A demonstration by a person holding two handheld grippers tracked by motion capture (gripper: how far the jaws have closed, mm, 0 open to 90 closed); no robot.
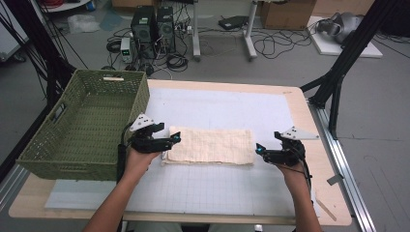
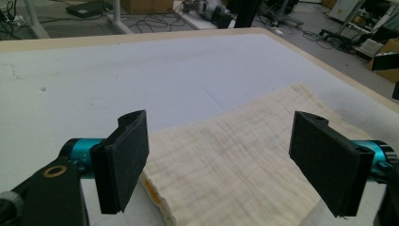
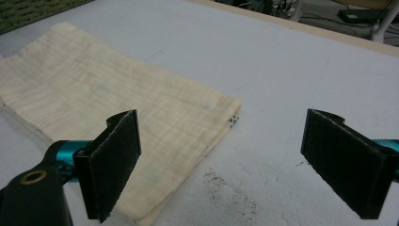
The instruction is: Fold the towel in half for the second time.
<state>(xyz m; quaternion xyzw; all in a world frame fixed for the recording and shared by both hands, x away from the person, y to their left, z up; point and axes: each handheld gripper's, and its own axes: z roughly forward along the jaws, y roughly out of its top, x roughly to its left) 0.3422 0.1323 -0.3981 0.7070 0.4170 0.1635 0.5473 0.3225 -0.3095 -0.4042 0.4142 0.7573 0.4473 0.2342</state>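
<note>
Folded cloth (image 1: 209,145) on desk (image 1: 270,193); left gripper (image 1: 170,139), right gripper (image 1: 261,150), jaws wide apart. Pinch both short ends evenly.

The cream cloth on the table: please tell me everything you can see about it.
The cream cloth looks like a soft, crinkled gauze fabric, folded into a long flat rectangle of several layers; stacked edges show at its left end in the left gripper view. It lies flat on the white mat, beside the green basket. A small dark mark sits at one corner. The left gripper is open at its left end, and the right gripper is open at its right end; neither grips it.
</note>
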